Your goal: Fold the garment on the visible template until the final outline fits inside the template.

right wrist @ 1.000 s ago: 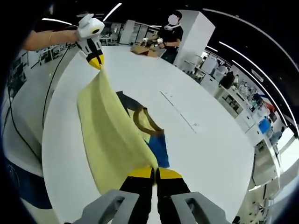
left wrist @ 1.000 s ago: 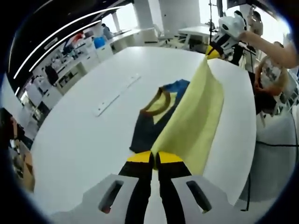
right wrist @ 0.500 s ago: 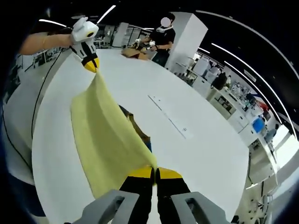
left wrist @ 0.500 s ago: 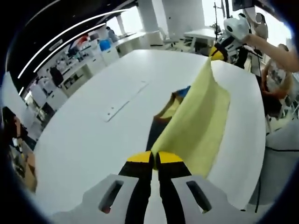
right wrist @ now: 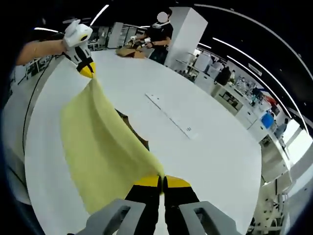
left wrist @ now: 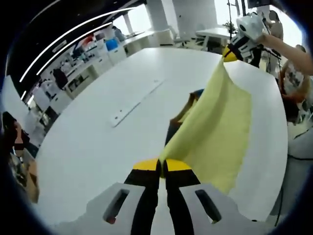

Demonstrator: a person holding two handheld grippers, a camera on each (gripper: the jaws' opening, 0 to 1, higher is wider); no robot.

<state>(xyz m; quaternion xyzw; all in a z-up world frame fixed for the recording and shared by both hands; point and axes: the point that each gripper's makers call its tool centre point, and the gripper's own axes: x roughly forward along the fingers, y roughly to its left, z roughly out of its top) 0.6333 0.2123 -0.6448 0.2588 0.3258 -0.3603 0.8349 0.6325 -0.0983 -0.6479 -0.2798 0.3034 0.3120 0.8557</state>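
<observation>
Evidently the fold was mid-way. In the left gripper view, a long flat white strip (left wrist: 136, 102) lay on the round white counter (left wrist: 83, 147) well ahead of the jaws and off to their left. The left gripper (left wrist: 162, 166) had its yellow-tipped jaws pressed together on one corner of the pale yellow knit garment (left wrist: 215, 137), whose cloth rose from the jaws and ran ahead and to the right as a taut raised sheet. Just beyond the sheet's left edge a dark panel with a brown band and a spot of blue (left wrist: 185, 110) showed on the counter, seemingly the rest of the same garment. At the far right end of the sheet the right gripper (left wrist: 232, 52), held by a person's hand, pinched the other corner.

In the right gripper view, the left gripper (right wrist: 86, 70) appeared far ahead and to the left of the jaws, holding its corner; the yellow garment (right wrist: 98, 152) spanned from there down to the right gripper (right wrist: 162, 182), whose jaws were likewise closed on cloth. Ahead and right of the jaws lay the white strip (right wrist: 168, 116), and beyond the counter (right wrist: 215, 161) a person in dark clothes (right wrist: 157, 35) stood by cardboard boxes.

As a judgement: one edge was lifted but not laid over, so no fold was finished; laying it down, any further folds and checking the outline against the template remained. I could not make out a template outline for certain.
</observation>
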